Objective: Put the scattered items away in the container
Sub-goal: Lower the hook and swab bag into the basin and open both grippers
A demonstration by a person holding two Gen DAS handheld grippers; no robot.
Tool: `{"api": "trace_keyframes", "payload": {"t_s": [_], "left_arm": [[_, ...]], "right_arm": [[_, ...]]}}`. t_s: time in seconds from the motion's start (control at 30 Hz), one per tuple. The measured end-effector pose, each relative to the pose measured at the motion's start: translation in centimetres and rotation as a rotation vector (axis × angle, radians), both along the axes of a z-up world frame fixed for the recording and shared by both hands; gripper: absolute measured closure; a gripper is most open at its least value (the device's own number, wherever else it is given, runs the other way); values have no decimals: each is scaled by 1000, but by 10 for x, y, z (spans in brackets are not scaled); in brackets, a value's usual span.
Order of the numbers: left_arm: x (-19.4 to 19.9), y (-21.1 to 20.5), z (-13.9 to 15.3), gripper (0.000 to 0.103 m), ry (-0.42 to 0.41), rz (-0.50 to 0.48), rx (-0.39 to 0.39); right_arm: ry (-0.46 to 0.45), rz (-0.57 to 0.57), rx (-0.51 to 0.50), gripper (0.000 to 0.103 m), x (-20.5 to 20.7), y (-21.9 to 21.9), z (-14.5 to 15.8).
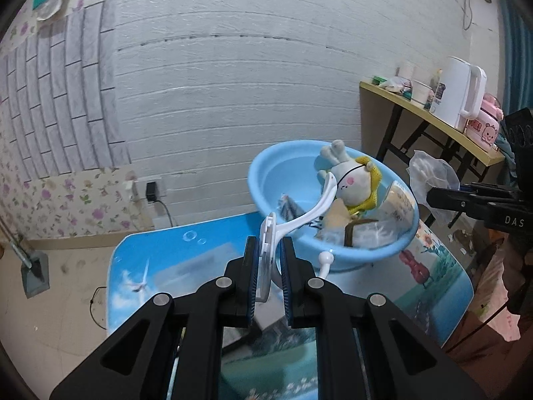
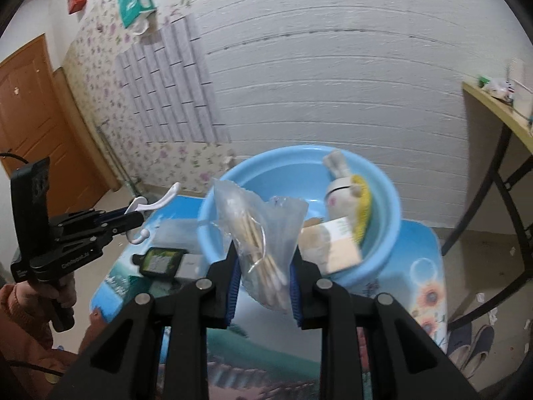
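**Both tools loaded, basin already half full**

Left tool (image 1: pixel 269 256) is pinching a white plastic hook (image 1: pixel 301 220); the flat base plate sits between the pads, and the curved arm sticks out toward 1 o'clock, over the rim of the blue basin (image 1: pixel 266 166). The small knob end hangs just at 3 o'clock of the pads.

Right tool (image 2: pixel 263 276) is clamped on a clear bag of cotton swabs (image 2: pixel 263 233), which stands up between the fingers in front of the basin's near rim.

The basin sits on the picture-printed tabletop (image 1: pixel 160 260), at 12 to 1 o'clock from both tools. In it there's a white plush bunny (image 1: pixel 353 183) with a yellow scarf leaning on the far wall, a tan box (image 2: pixel 339 243) near the 4 o'clock side, plus some clear wrapping.

From the right wrist view, a small dark packet with a green label (image 2: pixel 161 261) lies on the tabletop at about 9 o'clock of the basin, near its outer wall.
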State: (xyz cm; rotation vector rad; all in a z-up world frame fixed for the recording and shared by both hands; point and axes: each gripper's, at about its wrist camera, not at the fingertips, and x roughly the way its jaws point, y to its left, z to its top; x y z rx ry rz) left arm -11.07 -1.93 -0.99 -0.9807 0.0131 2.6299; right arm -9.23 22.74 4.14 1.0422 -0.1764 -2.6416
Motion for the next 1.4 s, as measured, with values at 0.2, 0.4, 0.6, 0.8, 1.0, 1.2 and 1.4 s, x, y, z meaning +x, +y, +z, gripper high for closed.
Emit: {"api": "trace_keyframes", "payload": {"t_s": [0.2, 0.4, 0.6, 0.8, 1.0, 1.2, 1.4], "left_arm": [[-22, 20, 2, 92, -3, -38, -4], [-42, 45, -6, 92, -18, -87, -19], [-57, 60, -14, 92, -34, -116, -31], [-62, 69, -22, 83, -56, -133, -40], [-58, 71, -25, 81, -62, -138, -46], [-55, 66, -23, 65, -62, -125, -34], [-51, 63, -20, 55, -54, -113, -34]], "right_arm": [[-8, -47, 41, 78, -15, 14, -6], [-50, -61, 31, 78, -28, 21, -22], [-59, -57, 30, 78, -36, 20, -32], [-59, -41, 23, 77, -45, 15, -37], [-40, -34, 13, 74, -52, 11, -41], [-7, -27, 28, 71, -61, 2, -42], [-2, 1, 69, 44, -67, -14, -41]]}}
